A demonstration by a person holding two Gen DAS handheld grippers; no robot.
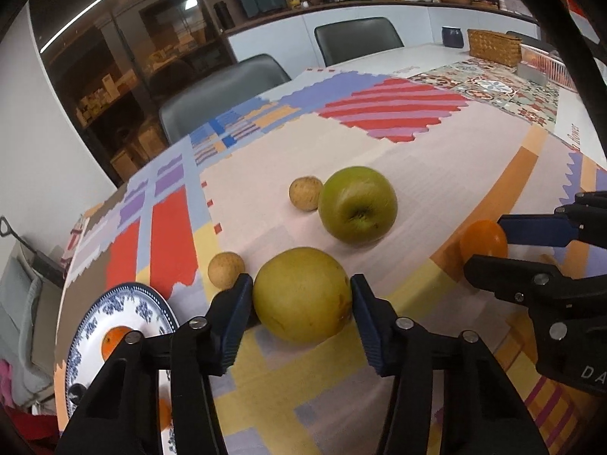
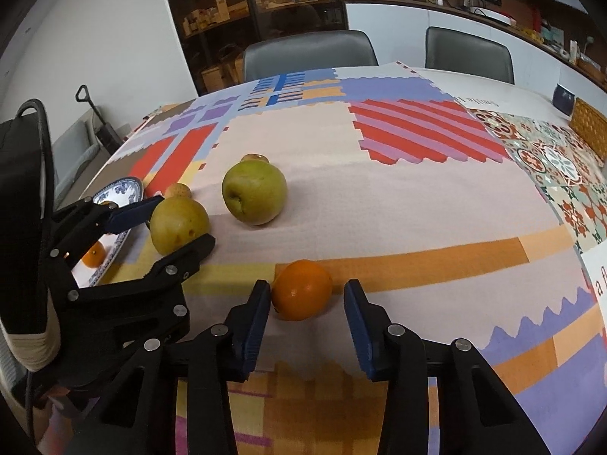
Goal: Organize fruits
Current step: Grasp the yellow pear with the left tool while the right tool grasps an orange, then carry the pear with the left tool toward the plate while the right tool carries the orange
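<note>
A yellow-green pear-like fruit (image 1: 299, 307) lies on the patchwork tablecloth, and my left gripper (image 1: 301, 288) is shut on it with a blue pad against each side. In the right wrist view the same gripper (image 2: 185, 220) clasps that fruit (image 2: 178, 223). A small orange (image 2: 301, 295) sits between the fingers of my right gripper (image 2: 307, 288). The left pad touches it and a narrow gap shows at the right pad. A green apple (image 1: 356, 204) stands farther back. Two small brown fruits (image 1: 305, 193) (image 1: 225, 270) lie near it.
A blue-and-white plate (image 1: 125, 303) at the table's left edge holds another orange (image 1: 114, 341). A wicker basket (image 1: 493, 47) and a dark mug (image 1: 452, 36) stand far back on the right. Grey chairs (image 2: 309, 53) line the far side.
</note>
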